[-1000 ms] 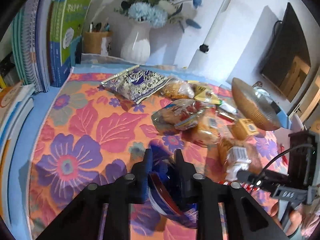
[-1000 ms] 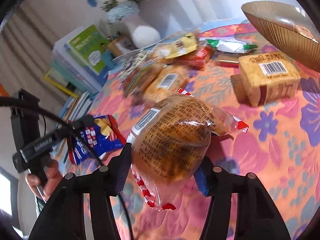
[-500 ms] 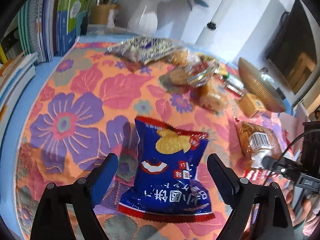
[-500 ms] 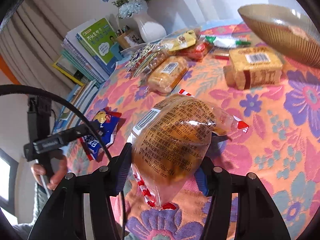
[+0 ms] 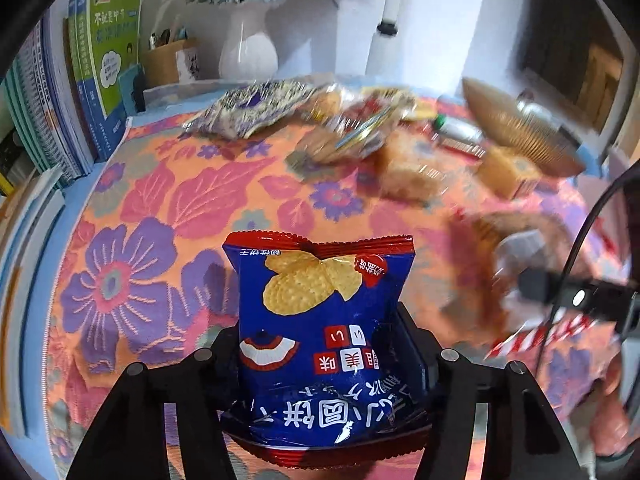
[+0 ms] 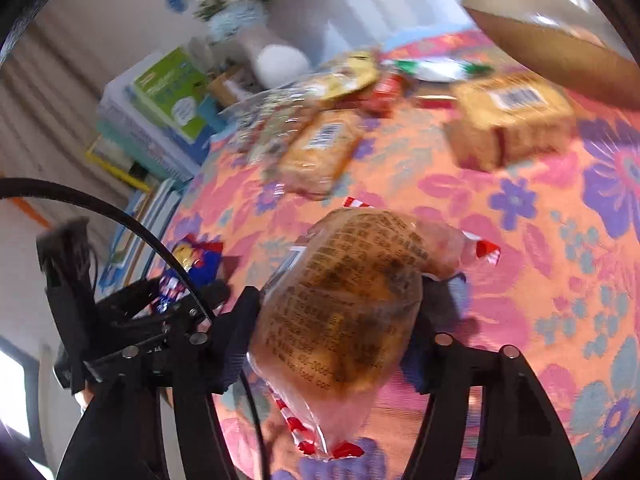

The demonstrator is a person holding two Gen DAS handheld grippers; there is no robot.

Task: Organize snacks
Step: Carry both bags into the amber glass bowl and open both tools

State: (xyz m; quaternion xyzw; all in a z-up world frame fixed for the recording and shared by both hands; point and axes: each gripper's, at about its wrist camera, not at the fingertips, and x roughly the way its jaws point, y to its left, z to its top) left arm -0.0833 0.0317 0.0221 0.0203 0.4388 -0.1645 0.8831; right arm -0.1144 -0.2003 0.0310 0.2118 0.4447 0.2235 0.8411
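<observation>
Snacks in crinkly wrappers lie scattered on a table under an orange cloth printed with big purple and pink flowers. Closest in the left wrist view is a blue cracker bag with red edges and a picture of round yellow crackers. It sits between the two black fingers of the left gripper, whose jaws are closing around the bag's lower half; whether the pads already press on it cannot be told. The bag's far end rests on the cloth.

The right gripper is clamped on a bread roll in a clear wrapper with red and white striped ends and small printed text. The roll bulges between the two fingers and is held above the cloth.

Further back, blurred by motion, lie more snacks: a purple and white patterned bag, a long wrapped bun with a barcode label, a square yellow cake pack and a small green and white packet. A ribbed tan bowl stands at the far right, just beside the cake pack.

At the back edge of the table stand a white vase of pale blue flowers and a row of upright books, one with a green cover
</observation>
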